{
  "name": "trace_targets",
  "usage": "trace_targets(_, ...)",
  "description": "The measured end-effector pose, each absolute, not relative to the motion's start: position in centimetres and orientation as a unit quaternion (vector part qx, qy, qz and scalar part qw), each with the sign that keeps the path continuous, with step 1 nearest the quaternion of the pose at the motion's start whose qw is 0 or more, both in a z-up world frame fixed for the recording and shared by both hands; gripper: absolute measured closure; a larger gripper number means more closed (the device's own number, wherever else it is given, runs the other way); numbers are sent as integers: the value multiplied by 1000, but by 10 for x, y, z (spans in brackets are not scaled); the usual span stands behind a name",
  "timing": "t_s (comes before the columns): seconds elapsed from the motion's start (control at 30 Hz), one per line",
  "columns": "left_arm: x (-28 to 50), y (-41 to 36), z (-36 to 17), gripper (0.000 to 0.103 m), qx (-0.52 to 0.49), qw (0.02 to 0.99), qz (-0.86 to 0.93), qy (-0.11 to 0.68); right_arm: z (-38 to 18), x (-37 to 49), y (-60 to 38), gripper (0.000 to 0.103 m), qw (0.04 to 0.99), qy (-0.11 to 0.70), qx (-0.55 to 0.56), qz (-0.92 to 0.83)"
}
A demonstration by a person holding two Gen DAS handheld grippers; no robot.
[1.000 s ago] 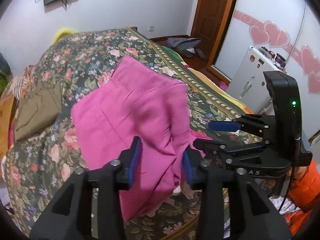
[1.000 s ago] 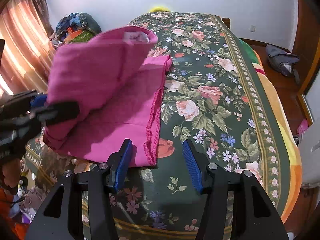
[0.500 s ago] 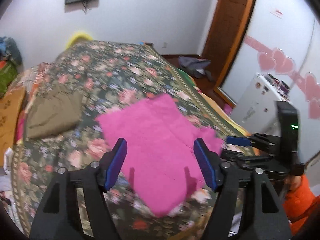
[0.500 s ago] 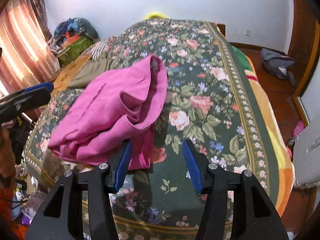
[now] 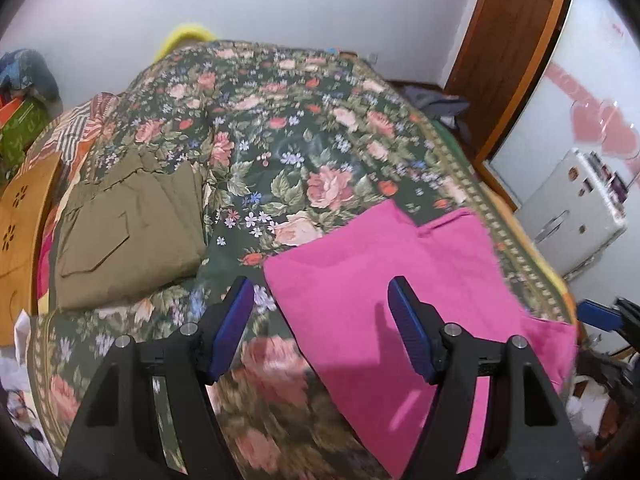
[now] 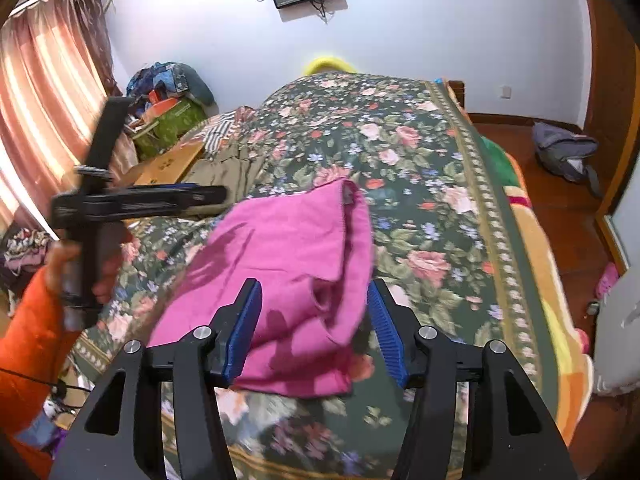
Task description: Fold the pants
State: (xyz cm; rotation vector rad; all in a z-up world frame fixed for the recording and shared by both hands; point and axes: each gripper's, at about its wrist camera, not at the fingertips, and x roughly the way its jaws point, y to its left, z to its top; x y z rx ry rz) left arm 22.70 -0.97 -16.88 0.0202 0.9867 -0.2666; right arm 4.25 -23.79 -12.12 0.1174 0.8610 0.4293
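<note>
The pink pants (image 5: 404, 296) lie folded on the floral bedspread (image 5: 288, 128) near the bed's front edge; in the right wrist view the pink pants (image 6: 280, 264) look bunched with a raised fold. My left gripper (image 5: 320, 316) is open and empty, held above the pants' left edge. My right gripper (image 6: 314, 318) is open and empty, just above the pants' near end. The left gripper also shows in the right wrist view (image 6: 132, 200), held by a hand in an orange sleeve.
Folded olive pants (image 5: 124, 236) lie on the bed's left side. A wooden board (image 5: 20, 240) sits at the left edge. A white cabinet (image 5: 576, 216) stands right of the bed. A grey bag (image 6: 568, 152) lies on the floor. Clutter (image 6: 168, 100) is piled by the curtain.
The left gripper let go of the pink pants, opened wide and lifted back. The pants dropped onto the bed in a folded heap. The right gripper stayed open and pulled back slightly.
</note>
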Motion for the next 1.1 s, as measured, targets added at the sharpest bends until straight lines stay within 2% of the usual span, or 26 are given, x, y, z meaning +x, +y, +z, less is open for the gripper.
trace_targets(0.1,245,-14,-184,34,20,862,-136,489,-129,48,-226,44,879,421,60,214)
trace_targets(0.33,259,-20,-212,33,50,850,-149,504,-165,53,-212,43,860,467,25,202)
trace_targets(0.47,254,-9,-226,32,36,841,-157,516,-174,55,-224,42,849,482,45,212)
trace_targets(1.1,125,53,-213,32,-53,845,-95,523,-174,85,-251,42,862,473,1,182)
